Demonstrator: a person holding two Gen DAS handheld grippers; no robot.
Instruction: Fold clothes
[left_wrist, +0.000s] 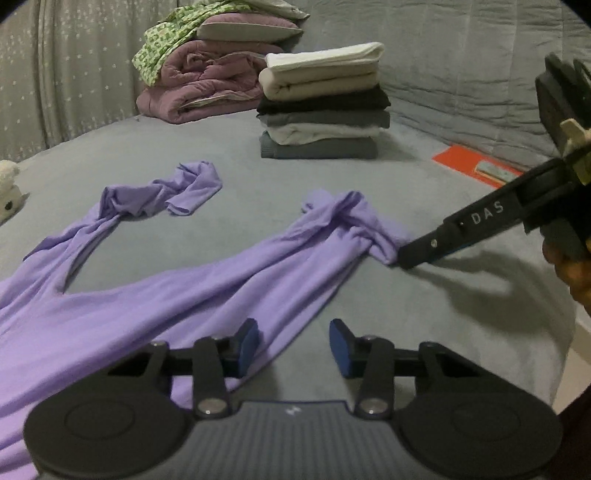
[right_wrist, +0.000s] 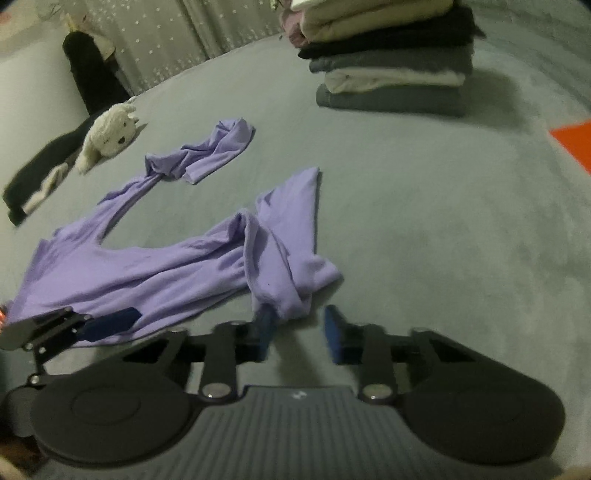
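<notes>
Right hand-held gripper (right_wrist: 297, 332) sits low on the bed (right_wrist: 443, 229), fingers spread, left pad touching the bunched end of the lavender shirt (right_wrist: 147, 266) w/o pinching it. In the left wrist view its tip looks pressed at that same cloth bunch. Left hand-held gripper (left_wrist: 293, 347) is spread too, hovering over the shirt's lower edge, nothing between its pads. Shirt lies crumpled & stretched across the grey bed, one sleeve (right_wrist: 207, 155) twisted off toward the far side. Beyond it: stack of folded clothes (left_wrist: 321, 107), approx six pieces, then a purple quilt pile (left_wrist: 199, 85) w/ a pillow on top. White plush toy (right_wrist: 110, 133) near the left bed edge, orange folder (left_wrist: 476, 164) at right.
</notes>
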